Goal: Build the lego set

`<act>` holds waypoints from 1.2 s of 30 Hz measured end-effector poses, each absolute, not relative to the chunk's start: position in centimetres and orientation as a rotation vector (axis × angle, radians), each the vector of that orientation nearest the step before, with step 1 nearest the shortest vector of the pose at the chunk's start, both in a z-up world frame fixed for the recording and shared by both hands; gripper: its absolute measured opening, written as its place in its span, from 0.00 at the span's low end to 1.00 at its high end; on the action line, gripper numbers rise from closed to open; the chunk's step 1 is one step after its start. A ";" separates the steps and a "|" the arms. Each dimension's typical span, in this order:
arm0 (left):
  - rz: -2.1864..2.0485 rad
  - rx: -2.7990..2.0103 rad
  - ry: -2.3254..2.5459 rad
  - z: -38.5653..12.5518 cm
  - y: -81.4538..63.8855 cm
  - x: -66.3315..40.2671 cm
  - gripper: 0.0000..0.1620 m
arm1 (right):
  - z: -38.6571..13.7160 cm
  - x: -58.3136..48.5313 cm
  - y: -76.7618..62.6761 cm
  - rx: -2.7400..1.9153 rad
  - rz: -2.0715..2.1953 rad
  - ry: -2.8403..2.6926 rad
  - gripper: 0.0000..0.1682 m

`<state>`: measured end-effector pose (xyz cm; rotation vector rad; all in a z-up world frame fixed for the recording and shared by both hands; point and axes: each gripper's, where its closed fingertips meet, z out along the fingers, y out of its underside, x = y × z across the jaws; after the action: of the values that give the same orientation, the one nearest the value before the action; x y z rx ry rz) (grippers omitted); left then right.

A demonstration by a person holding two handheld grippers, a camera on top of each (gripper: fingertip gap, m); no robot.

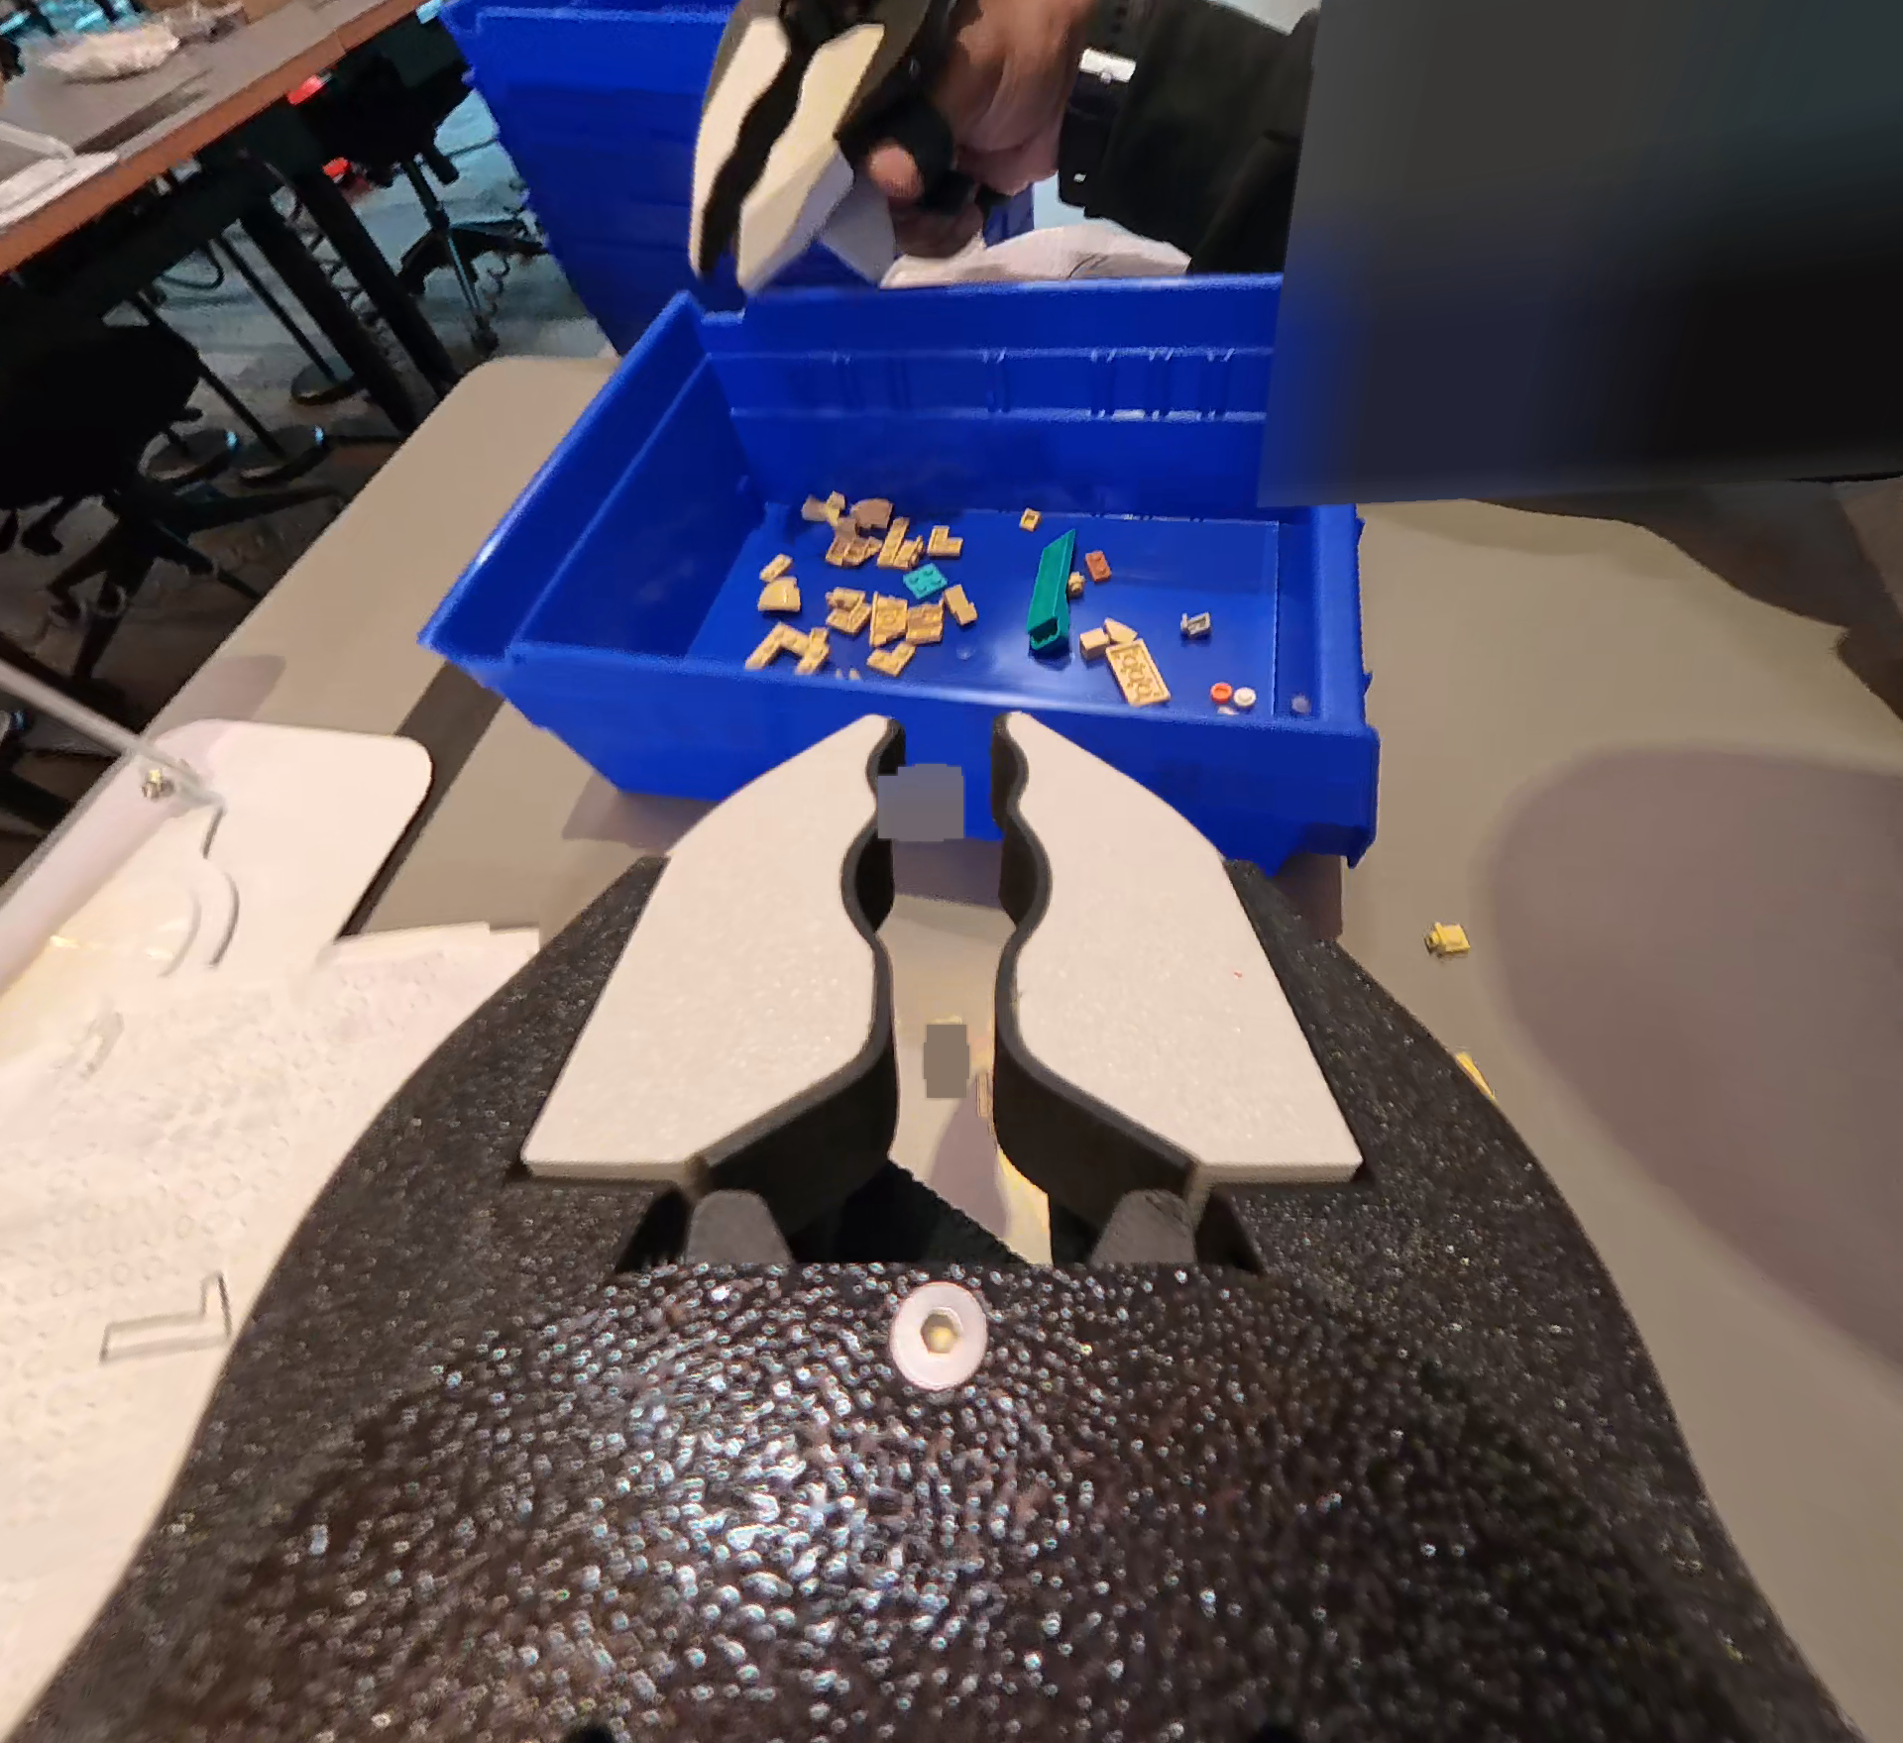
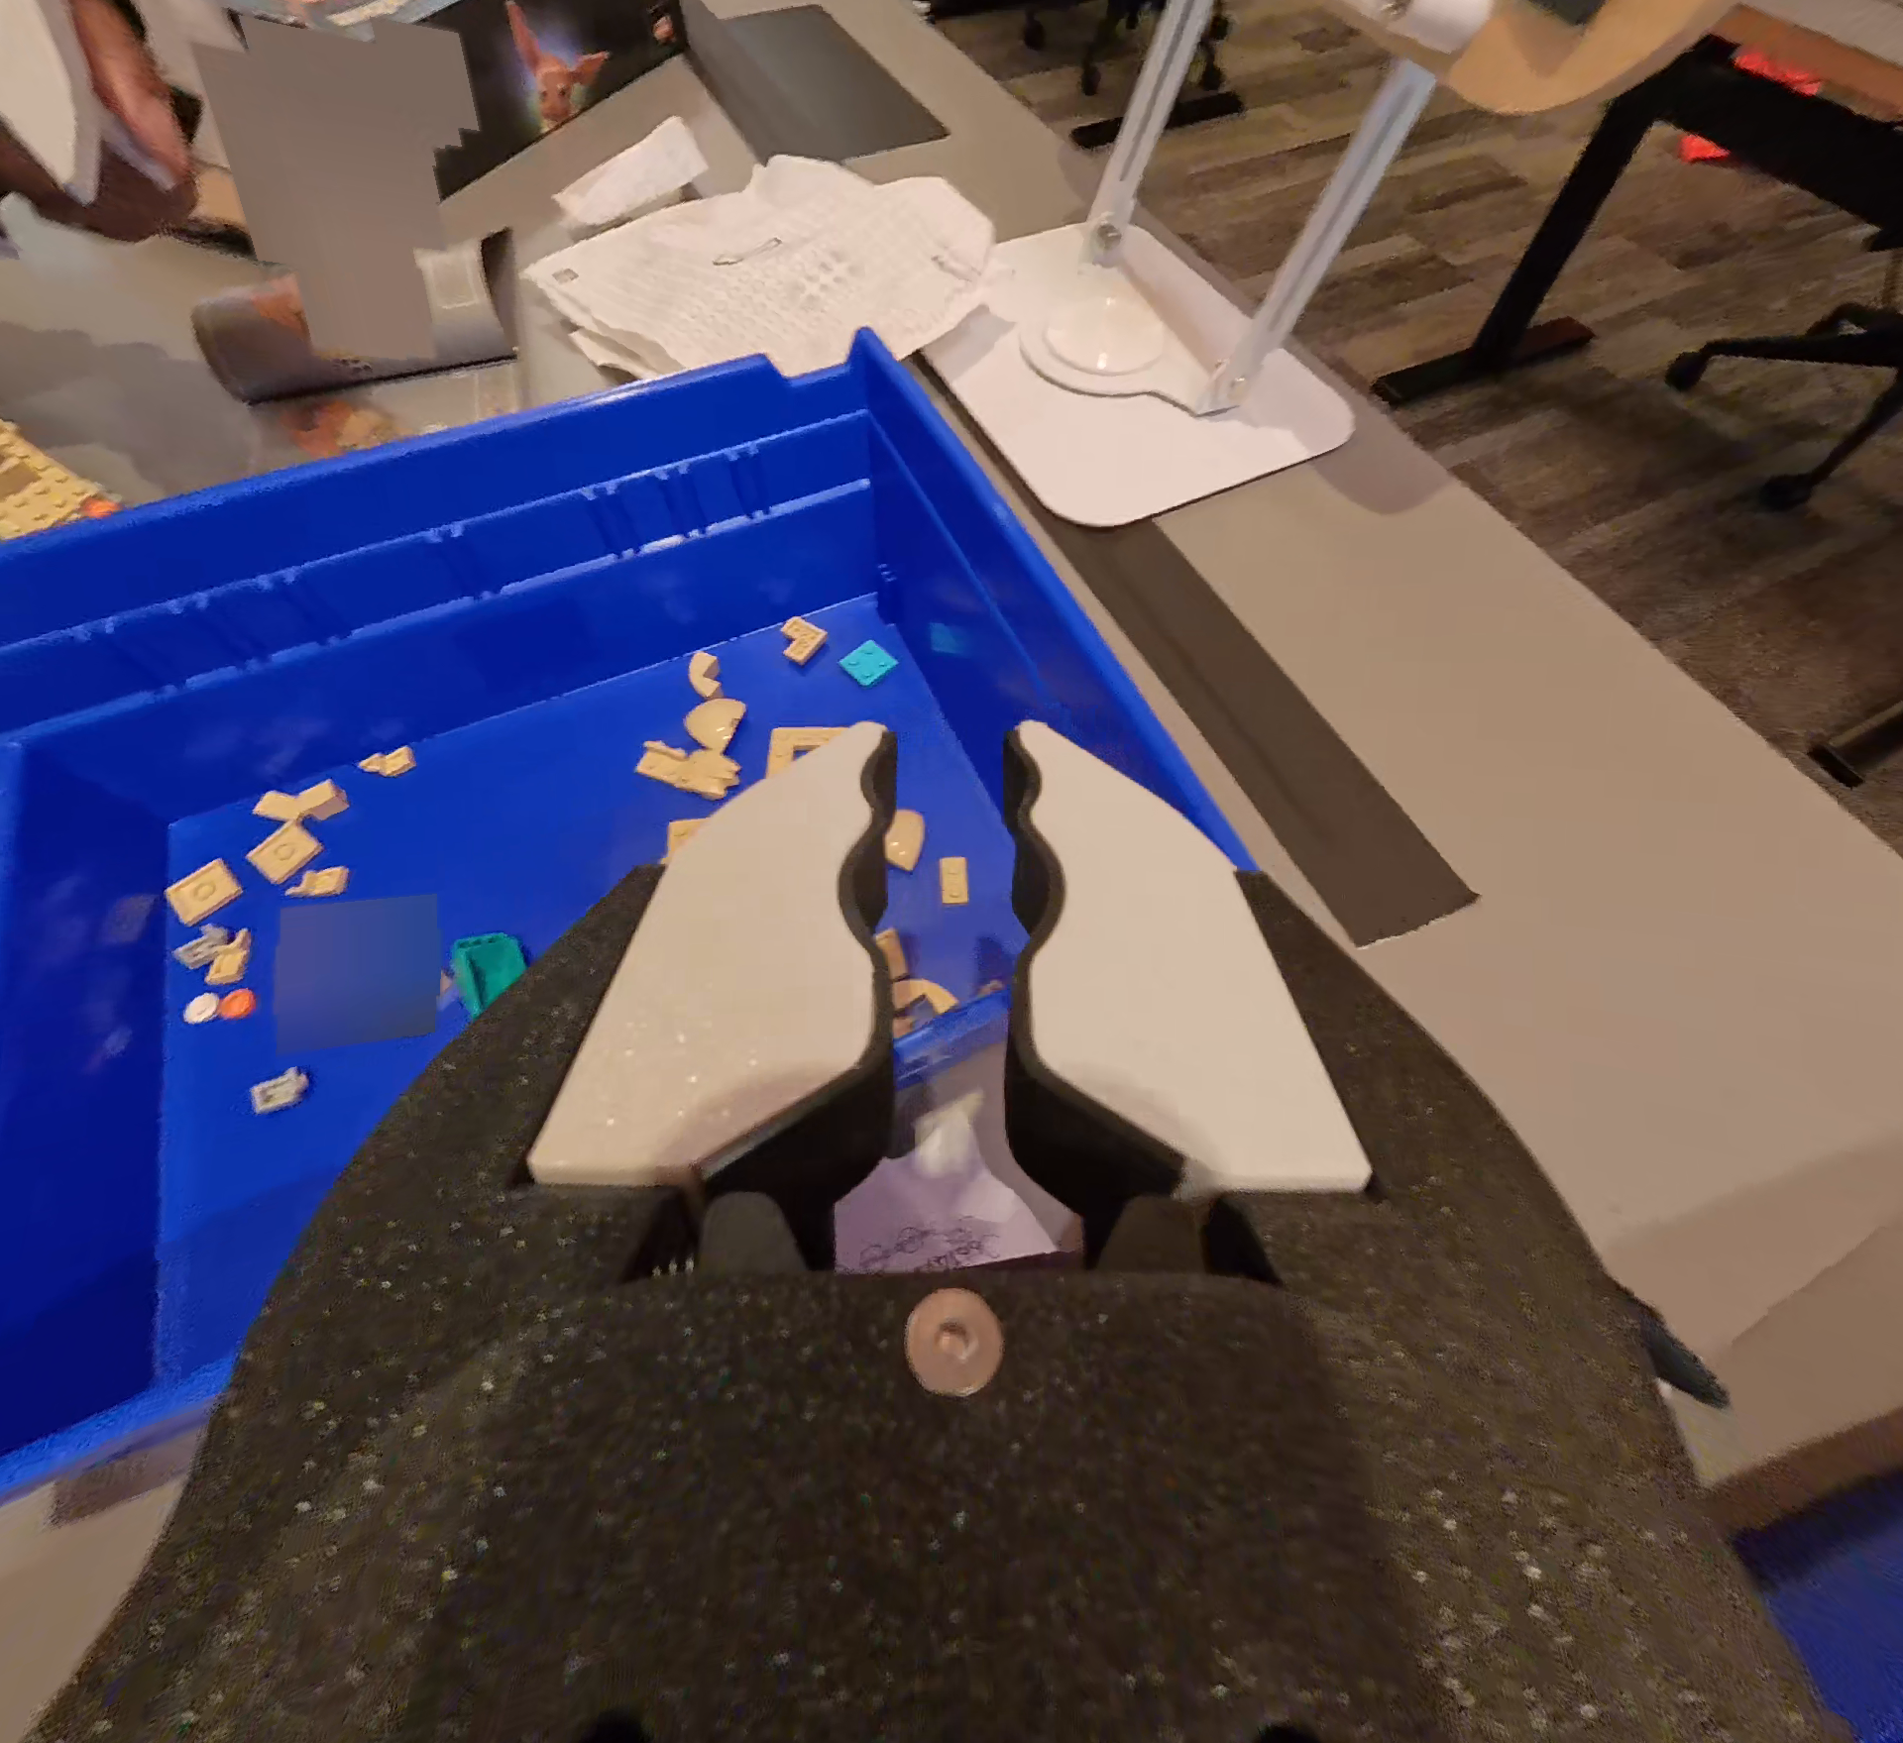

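Both grippers' fingers parted, empty, near blue bin (image 1: 927,746) of bricks (image 1: 886,607)

— We get even, fairly bright indoor light here; the blue bin (image 1: 927,767) looks saturated, and a soft broad shadow lies on the table (image 1: 1699,973) at right.

— We see specular sparkle on the left gripper (image 1: 947,746) body, motion blur on the far right gripper (image 1: 767,149), and wide-angle bending at both frames' edges. The lamp (image 2: 1184,335) view looks warmer and dimmer.

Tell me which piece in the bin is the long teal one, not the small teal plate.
The long teal beam lies right of the tan pile in the blue bin; the small teal plate is square and sits among the tan pieces.
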<state>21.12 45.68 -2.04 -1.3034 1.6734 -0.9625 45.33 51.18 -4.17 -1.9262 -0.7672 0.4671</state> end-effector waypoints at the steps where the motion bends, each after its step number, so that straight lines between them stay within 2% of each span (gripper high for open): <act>1: -0.964 -1.291 1.682 -1.8 45.5 21.4 0.09 | -4.5 45.0 51.0 -1.936 0.476 -0.792 0.11; 14: -1.063 -1.094 1.742 1.6 43.4 25.6 0.10 | -4.8 44.1 50.7 -1.935 0.578 -0.791 0.12; 22: -1.163 -1.161 1.796 -2.7 43.1 28.7 0.10 | -4.7 43.9 50.6 -1.918 0.559 -0.831 0.13; 30: -1.020 -1.249 1.875 -6.1 43.7 29.2 0.10 | -4.2 43.5 50.5 -1.866 0.563 -0.859 0.12; 36: -1.096 -1.329 1.883 -6.9 43.4 29.1 0.10 | -3.3 42.0 50.0 -1.801 0.581 -0.920 0.12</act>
<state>29.09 43.43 -6.89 -1.3294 1.8834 -1.0956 41.99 50.03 -3.31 -1.8013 -0.9204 0.5812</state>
